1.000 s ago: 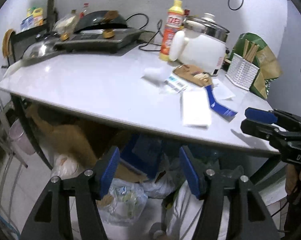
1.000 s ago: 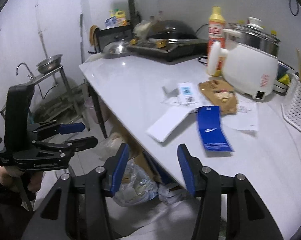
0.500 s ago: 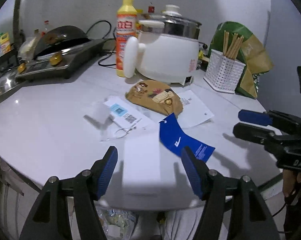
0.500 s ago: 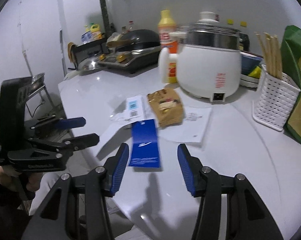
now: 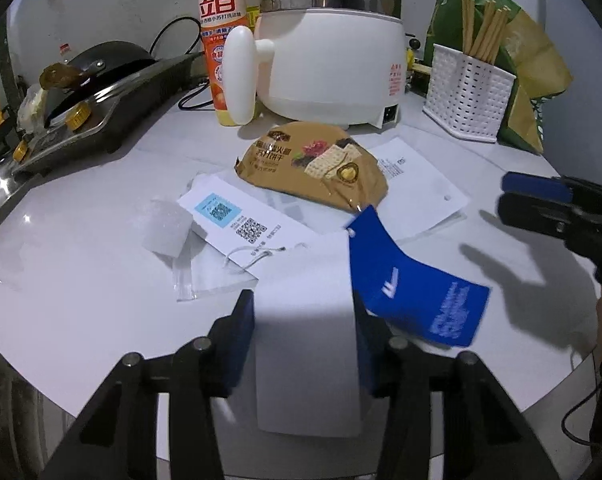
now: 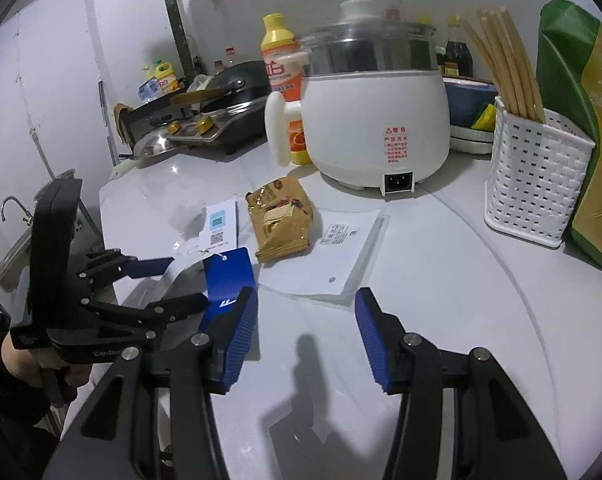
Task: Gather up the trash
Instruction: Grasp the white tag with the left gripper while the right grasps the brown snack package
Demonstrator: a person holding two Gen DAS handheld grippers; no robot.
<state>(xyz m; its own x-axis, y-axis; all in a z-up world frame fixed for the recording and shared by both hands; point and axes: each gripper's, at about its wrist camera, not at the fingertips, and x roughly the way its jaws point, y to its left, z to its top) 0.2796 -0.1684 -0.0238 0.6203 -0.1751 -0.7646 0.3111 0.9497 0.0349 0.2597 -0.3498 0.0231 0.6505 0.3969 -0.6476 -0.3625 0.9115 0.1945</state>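
On the white table [image 5: 81, 280] lies litter: a white paper strip [image 5: 305, 340], a blue tag [image 5: 413, 292], a brown biscuit packet [image 5: 313, 168], a QR-code tag [image 5: 237, 216], a clear plastic bag [image 5: 169, 228] and a white sheet [image 5: 417, 184]. My left gripper [image 5: 305, 344] is closing, its pads on the strip's two long edges. In the right wrist view the strip [image 6: 179, 268] bows between those fingers [image 6: 149, 266]. My right gripper [image 6: 305, 336] hangs open over bare table, just right of the blue tag [image 6: 229, 276], nothing between its fingers.
A white electric pot [image 5: 329, 52] and an orange detergent bottle [image 5: 221, 20] stand behind the litter. A white basket of chopsticks [image 5: 465, 96] and a green bag [image 5: 533, 60] are at the back right. A stove with a pan [image 5: 101, 80] fills the back left.
Both grippers came in from beside the table's front edge to over its top. The left jaws narrowed onto the white strip. The right jaws kept their width.
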